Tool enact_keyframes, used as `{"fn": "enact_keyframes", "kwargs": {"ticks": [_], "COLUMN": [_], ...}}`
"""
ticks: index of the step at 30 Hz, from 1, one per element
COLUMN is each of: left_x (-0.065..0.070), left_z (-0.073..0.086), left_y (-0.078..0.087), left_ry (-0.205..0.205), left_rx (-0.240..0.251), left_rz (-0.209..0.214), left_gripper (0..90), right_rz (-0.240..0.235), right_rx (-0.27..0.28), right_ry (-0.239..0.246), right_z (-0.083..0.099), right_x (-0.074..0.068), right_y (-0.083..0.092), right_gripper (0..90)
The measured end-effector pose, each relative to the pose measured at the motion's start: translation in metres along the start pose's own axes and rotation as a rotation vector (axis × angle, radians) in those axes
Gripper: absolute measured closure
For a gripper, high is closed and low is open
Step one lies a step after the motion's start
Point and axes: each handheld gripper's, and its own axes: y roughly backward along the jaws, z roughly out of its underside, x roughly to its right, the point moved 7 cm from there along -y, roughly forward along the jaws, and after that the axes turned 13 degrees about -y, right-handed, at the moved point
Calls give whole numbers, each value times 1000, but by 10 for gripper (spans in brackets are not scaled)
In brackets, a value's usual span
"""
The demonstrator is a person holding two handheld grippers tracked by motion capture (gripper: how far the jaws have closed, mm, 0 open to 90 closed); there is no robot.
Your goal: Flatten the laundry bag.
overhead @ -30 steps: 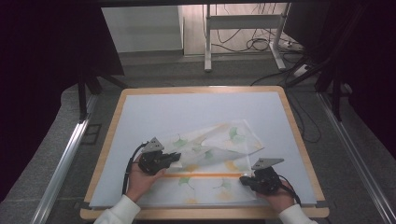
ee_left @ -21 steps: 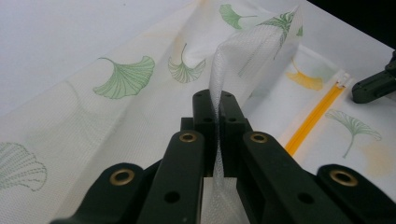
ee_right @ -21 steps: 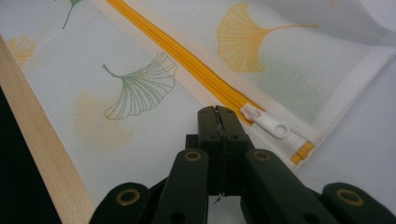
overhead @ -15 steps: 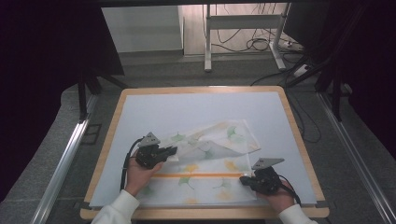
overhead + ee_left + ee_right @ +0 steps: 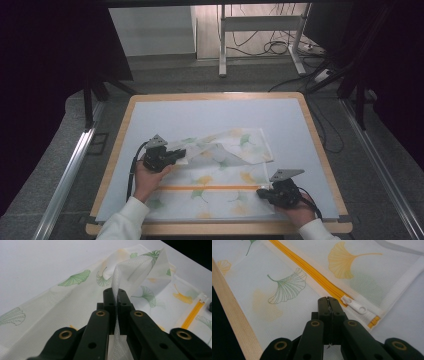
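High view shows a white mesh laundry bag [image 5: 220, 170] printed with ginkgo leaves lying on the pale worktop [image 5: 200, 115], its far part folded over toward the right. Left gripper [image 5: 175, 154] sits at the bag's left edge; in the left gripper view its fingers [image 5: 110, 302] are pressed together on a raised fold of the mesh, which stands up between and beyond them. Right gripper [image 5: 261, 192] rests at the bag's near right corner, its fingers [image 5: 323, 307] pressed together, whether on the fabric I cannot tell. Just beyond them lie the orange zipper [image 5: 312, 272] and its white pull [image 5: 354, 305].
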Motion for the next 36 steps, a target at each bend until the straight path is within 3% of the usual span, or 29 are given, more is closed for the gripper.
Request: {"fn": "enact_keyframes", "kwargs": {"ticks": [19,23,28,36], "left_x": [-29,-37,-50,-62], "left_z": [-9,-11,-11,-8], "left_y": [-8,-9,-9,-12], "left_ry": [24,42,92,105], "left_rx": [7,13,30,22], "left_rz": [-29,-36,-27,-46], "left_gripper": [891,891,891,891], "right_rz": [-5,-5,-7,-8], "right_rx": [-6,-6,-6,-7], "right_ry": [10,11,12,12], "right_z": [-1,-1,-1,-1], "right_x": [1,0,1,1], "right_y": [0,0,0,-1], "right_gripper": [894,894,894,894]}}
